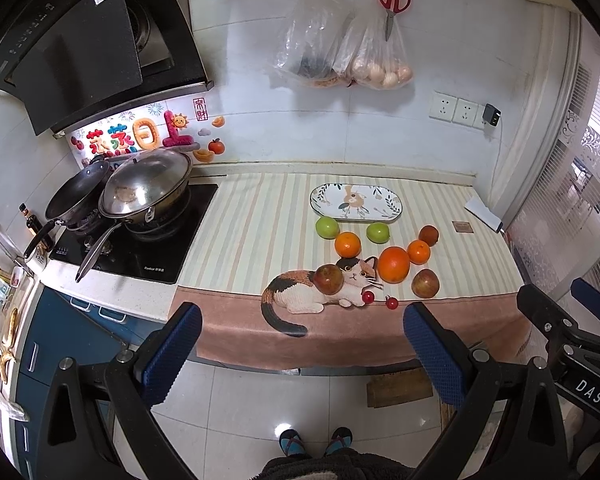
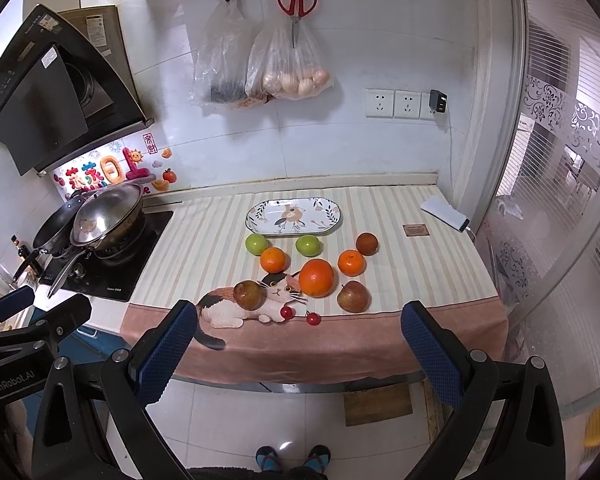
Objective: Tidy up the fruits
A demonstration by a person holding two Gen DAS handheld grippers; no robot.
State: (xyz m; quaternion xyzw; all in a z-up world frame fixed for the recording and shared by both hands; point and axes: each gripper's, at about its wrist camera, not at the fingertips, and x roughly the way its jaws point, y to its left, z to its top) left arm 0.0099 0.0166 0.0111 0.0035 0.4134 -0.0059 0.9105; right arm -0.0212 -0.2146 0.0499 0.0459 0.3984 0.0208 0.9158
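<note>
Several fruits lie on the striped cloth: two green apples [image 1: 327,227] [image 1: 377,232], a big orange [image 1: 393,264], two small oranges [image 1: 347,244] [image 1: 419,251], red-brown apples [image 1: 329,279] [image 1: 425,283], a dark fruit [image 1: 428,235] and two cherries [image 1: 368,297] [image 1: 391,302]. An empty oval floral plate [image 1: 355,202] sits behind them; it also shows in the right wrist view [image 2: 293,216]. My left gripper [image 1: 302,346] is open and empty, held off the counter's front edge. My right gripper [image 2: 298,346] is open and empty, likewise back from the counter.
A stove with a lidded wok [image 1: 146,188] and a pan [image 1: 76,196] stands at the left. Bags [image 1: 340,48] and scissors [image 1: 393,0] hang on the wall. A white power bank [image 1: 484,208] and a small brown card [image 1: 461,227] lie at the counter's right.
</note>
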